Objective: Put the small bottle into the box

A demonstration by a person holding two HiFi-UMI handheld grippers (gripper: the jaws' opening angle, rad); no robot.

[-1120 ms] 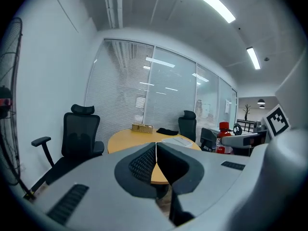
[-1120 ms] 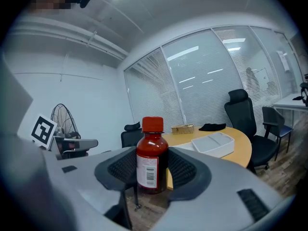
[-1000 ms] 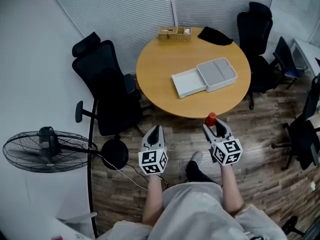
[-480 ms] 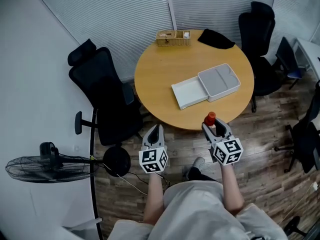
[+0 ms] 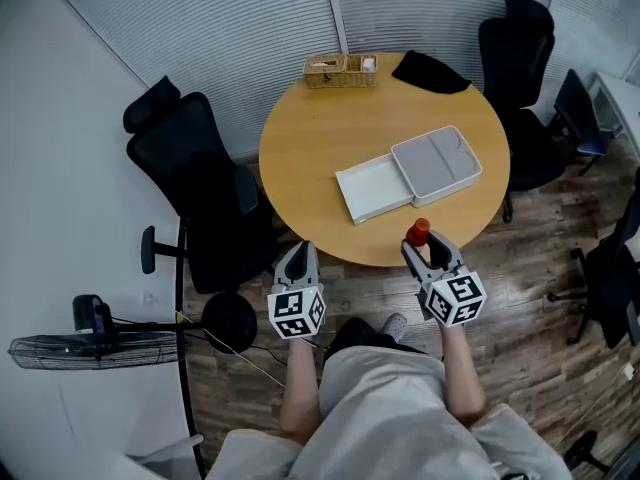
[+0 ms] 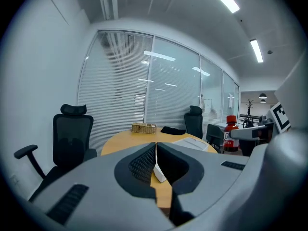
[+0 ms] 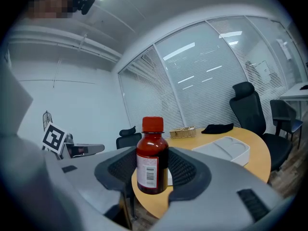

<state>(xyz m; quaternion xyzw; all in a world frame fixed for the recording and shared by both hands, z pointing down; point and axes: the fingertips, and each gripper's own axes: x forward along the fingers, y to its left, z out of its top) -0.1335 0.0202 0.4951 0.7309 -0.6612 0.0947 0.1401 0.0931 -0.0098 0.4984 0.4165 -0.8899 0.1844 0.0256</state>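
Your right gripper (image 5: 426,247) has its jaws clamped on the small bottle (image 7: 152,159), upright and well short of the box (image 5: 372,189) on the bench (image 5: 310,138), left gripper (image 5: 297,260) jaws pressed together on nothing, so hold it vertical, carry it above the box's uncovered half and lower before you let go.

The left forearm (image 5: 298,388) and right forearm (image 5: 458,373) reach forward from the person's waist, side by side and apart. The left gripper (image 5: 297,252) points ahead and slightly down, its 2 jaws closed tip to tip with nothing between them. The right gripper (image 5: 425,244), level with it, has its 2 jaws clamped on the small bottle (image 5: 419,232), which stands upright with its cap above the jaws.
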